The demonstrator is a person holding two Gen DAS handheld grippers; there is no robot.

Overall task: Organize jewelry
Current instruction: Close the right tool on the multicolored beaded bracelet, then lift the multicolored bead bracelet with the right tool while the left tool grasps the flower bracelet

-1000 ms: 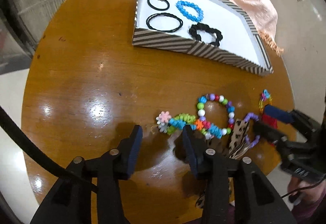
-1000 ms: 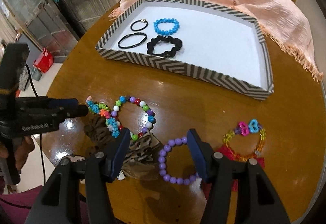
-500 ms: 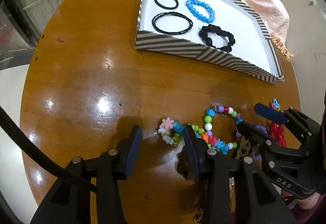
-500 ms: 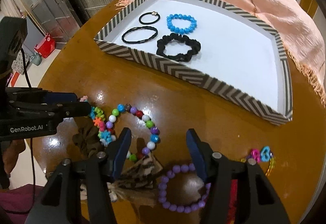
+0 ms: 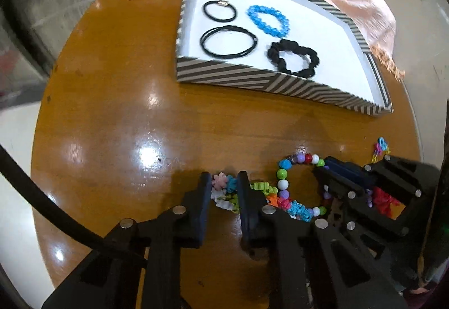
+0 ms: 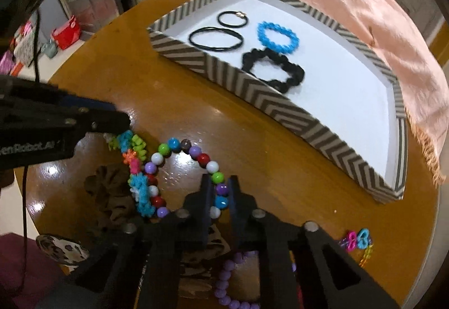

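A striped tray [image 5: 252, 77] [image 6: 280, 101] on a round wooden table holds two black hair ties, a blue bead bracelet [image 5: 268, 20] and a black scrunchie [image 5: 293, 61]. Near the front edge lie a flower-bead bracelet [image 5: 224, 191] [image 6: 134, 157] and a multicoloured round-bead bracelet [image 5: 283, 185] [image 6: 182, 149]. My left gripper [image 5: 223, 185] has closed around the flower-bead bracelet's left end. My right gripper [image 6: 218, 191] has closed around the round-bead bracelet's near side; it also shows in the left wrist view [image 5: 331, 171].
A peach scarf [image 6: 336, 0] drapes behind and beside the tray. A purple bead bracelet [image 6: 227, 281], a leopard scrunchie [image 6: 196, 253], a brown scrunchie [image 6: 109, 188] and a neon chain bracelet [image 6: 359, 241] lie near the front edge.
Both grippers moved forward and down to the bracelets and narrowed from wide open to closed on them. The tray looms closer in both views.
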